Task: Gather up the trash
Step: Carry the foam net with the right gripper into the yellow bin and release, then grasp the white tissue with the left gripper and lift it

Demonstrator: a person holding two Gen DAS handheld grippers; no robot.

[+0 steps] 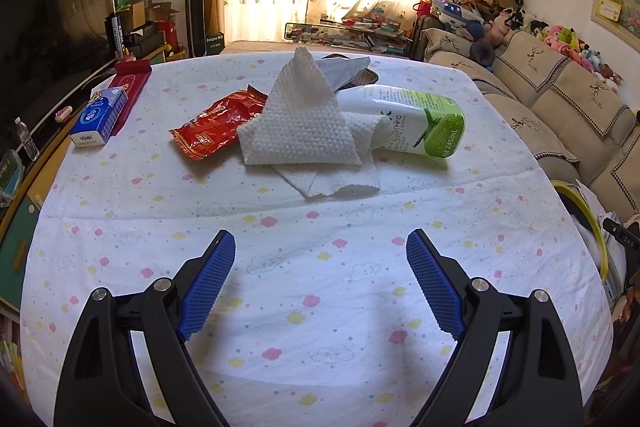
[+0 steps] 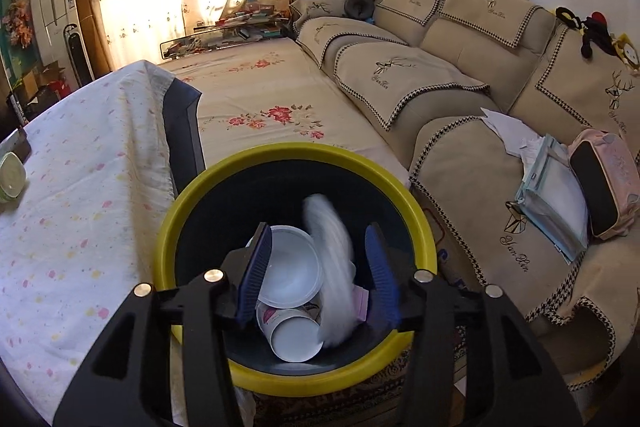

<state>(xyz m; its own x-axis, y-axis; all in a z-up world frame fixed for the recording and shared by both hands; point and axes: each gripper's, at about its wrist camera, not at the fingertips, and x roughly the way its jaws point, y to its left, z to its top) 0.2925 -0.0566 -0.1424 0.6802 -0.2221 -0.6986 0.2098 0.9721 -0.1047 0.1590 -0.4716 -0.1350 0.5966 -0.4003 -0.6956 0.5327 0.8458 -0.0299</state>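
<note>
Beyond my right gripper (image 2: 318, 269), whose fingers are spread with nothing pinched, sits the yellow-rimmed bin (image 2: 192, 187) holding a plastic lid (image 2: 292, 267), a paper cup (image 2: 294, 337) and a blurred white paper (image 2: 332, 267) between the pads. My left gripper (image 1: 320, 279) hangs over the tablecloth (image 1: 320, 307), fingers wide apart. Well ahead of them lie a green juice bottle (image 1: 424, 119), a paper towel (image 1: 304, 115) and a red wrapper (image 1: 216, 125).

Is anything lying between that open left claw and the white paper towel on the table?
Nothing visible: only bare patterned tablecloth lies between the left gripper and the crumpled white paper towel. The red snack wrapper and the green-labelled bottle flank the towel.
</note>
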